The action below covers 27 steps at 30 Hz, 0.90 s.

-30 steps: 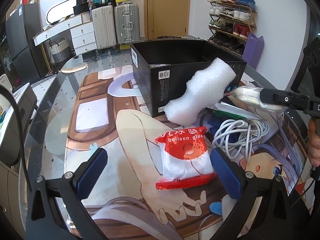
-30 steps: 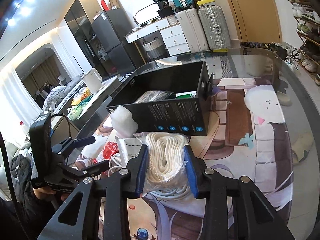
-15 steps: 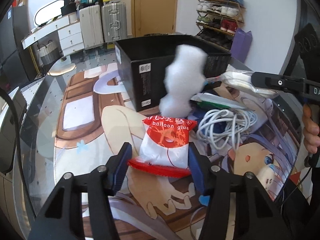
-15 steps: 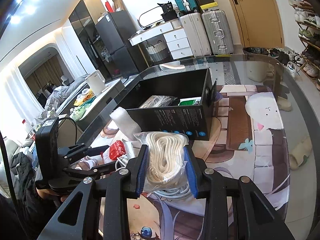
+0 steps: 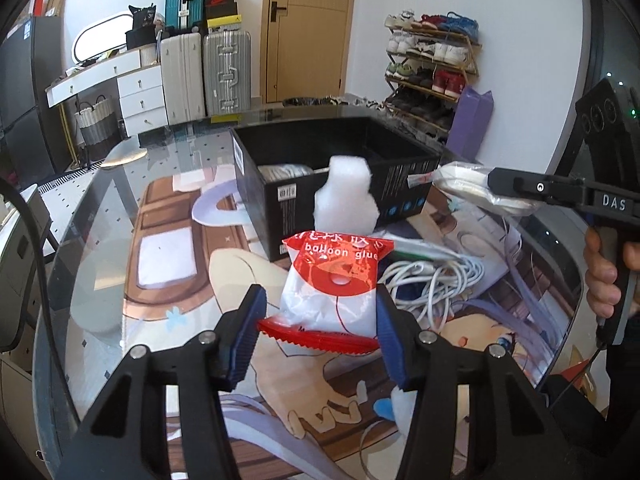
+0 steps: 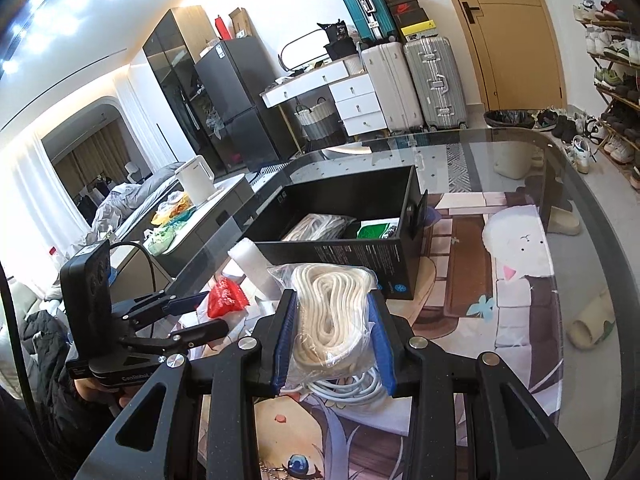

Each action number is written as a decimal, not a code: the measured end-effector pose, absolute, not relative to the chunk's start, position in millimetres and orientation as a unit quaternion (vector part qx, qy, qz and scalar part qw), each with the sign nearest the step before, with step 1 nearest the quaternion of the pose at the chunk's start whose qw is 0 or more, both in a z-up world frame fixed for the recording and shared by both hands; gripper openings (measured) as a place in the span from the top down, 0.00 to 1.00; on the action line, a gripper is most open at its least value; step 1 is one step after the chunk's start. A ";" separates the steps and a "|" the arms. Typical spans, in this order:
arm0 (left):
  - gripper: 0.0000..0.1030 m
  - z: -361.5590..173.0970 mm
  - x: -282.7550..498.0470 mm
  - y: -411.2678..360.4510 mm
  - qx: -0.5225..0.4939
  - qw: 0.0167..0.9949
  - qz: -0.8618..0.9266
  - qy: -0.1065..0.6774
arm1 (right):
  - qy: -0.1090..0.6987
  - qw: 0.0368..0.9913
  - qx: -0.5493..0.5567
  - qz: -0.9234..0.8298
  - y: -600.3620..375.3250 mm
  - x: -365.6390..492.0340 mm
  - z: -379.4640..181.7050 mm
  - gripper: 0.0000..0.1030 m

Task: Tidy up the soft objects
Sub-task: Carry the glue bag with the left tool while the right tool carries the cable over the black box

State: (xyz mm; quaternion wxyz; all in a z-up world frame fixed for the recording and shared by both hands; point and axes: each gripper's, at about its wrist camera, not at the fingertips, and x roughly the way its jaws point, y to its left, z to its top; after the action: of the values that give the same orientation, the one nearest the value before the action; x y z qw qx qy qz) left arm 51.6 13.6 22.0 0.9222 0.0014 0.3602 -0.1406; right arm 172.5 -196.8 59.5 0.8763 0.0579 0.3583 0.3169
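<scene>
Hiding cable (image 6: pixel 352 386) beneath bagged rope (image 6: pixel 332 312)

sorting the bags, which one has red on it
The balloon glue packet in the left gripper; the rope bag is clear.

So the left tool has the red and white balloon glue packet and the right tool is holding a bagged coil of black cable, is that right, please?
Not quite: the coil in the right tool is off-white bagged rope, not black cable, as the right wrist view shows. The left tool does have the balloon glue packet.
</scene>
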 end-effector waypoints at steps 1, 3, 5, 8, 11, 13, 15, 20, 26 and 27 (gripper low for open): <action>0.49 24.9 50.2 14.5 0.000 0.924 -0.140 0.356 | 0.356 0.877 0.059 0.317 -197.3 171.9 60.9 0.66; 0.49 29.7 48.9 15.5 -0.004 0.927 -0.137 0.349 | 0.352 0.878 0.060 0.318 -197.9 170.5 62.9 0.66; 0.49 34.3 48.6 17.6 -0.007 0.930 -0.134 0.342 | 0.346 0.880 0.061 0.320 -198.4 169.0 65.0 0.66; 0.49 40.4 47.8 19.6 -0.011 0.934 -0.127 0.333 | 0.339 0.881 0.061 0.323 -198.6 168.3 67.4 0.66; 0.49 44.8 48.9 22.0 -0.014 0.938 -0.120 0.325 | 0.334 0.883 0.063 0.323 -199.2 167.2 70.2 0.66; 0.49 48.3 48.8 23.2 -0.017 0.940 -0.117 0.320 | 0.329 0.886 0.063 0.322 -199.3 166.6 72.7 0.66; 0.49 50.5 49.3 24.8 -0.020 0.942 -0.112 0.317 | 0.324 0.888 0.061 0.320 -198.0 166.7 74.3 0.66; 0.49 56.5 55.3 30.9 -0.029 0.945 -0.100 0.309 | 0.312 0.897 0.048 0.309 -193.7 167.5 78.4 0.66; 0.49 63.7 64.8 30.3 -0.033 0.950 -0.093 0.296 | 0.306 0.902 0.026 0.302 -184.7 171.1 81.9 0.66; 0.49 65.0 65.6 30.5 -0.033 0.951 -0.092 0.295 | 0.303 0.904 0.020 0.300 -182.6 171.7 83.0 0.66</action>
State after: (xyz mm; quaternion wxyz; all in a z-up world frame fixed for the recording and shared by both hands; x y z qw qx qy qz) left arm 65.6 30.5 65.0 0.9506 -0.0332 0.2947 -0.0921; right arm 171.7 -182.6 83.0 0.9042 0.0203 0.3031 0.3002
